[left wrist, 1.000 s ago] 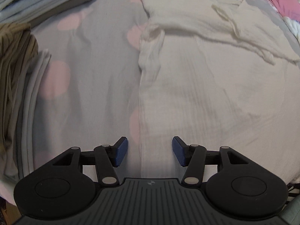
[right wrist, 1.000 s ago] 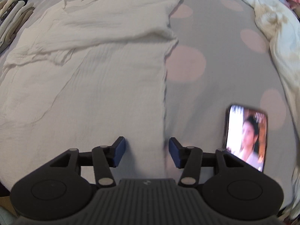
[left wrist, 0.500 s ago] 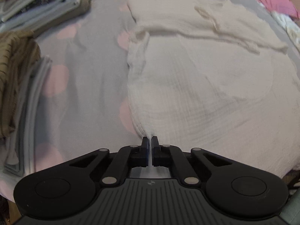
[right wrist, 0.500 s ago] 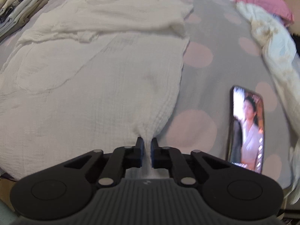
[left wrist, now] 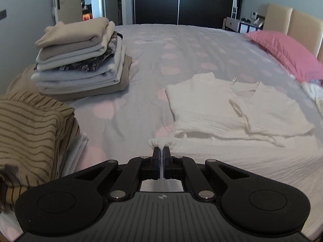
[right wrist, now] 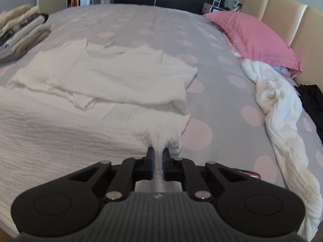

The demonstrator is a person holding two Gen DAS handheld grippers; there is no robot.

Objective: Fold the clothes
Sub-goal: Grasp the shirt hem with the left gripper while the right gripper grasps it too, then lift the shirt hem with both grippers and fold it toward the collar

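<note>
Both grippers have risen since a second ago; I have the left gripper (left wrist: 162, 153) and right gripper (right wrist: 158, 155) clamped on the white garment's (right wrist: 84, 121) near corners, lifted off the bed (left wrist: 181, 40).

Soft dim daylight, faint shadows, sharp focus, strong fisheye bending, dark vignetted corners

White crinkled garment (left wrist: 206, 109) spread flat, sleeves folded inward

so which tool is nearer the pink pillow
Right. The right tool grips the white garment corner on the pink pillow side; the left tool grips the opposite corner, by the folded stacks.
</note>
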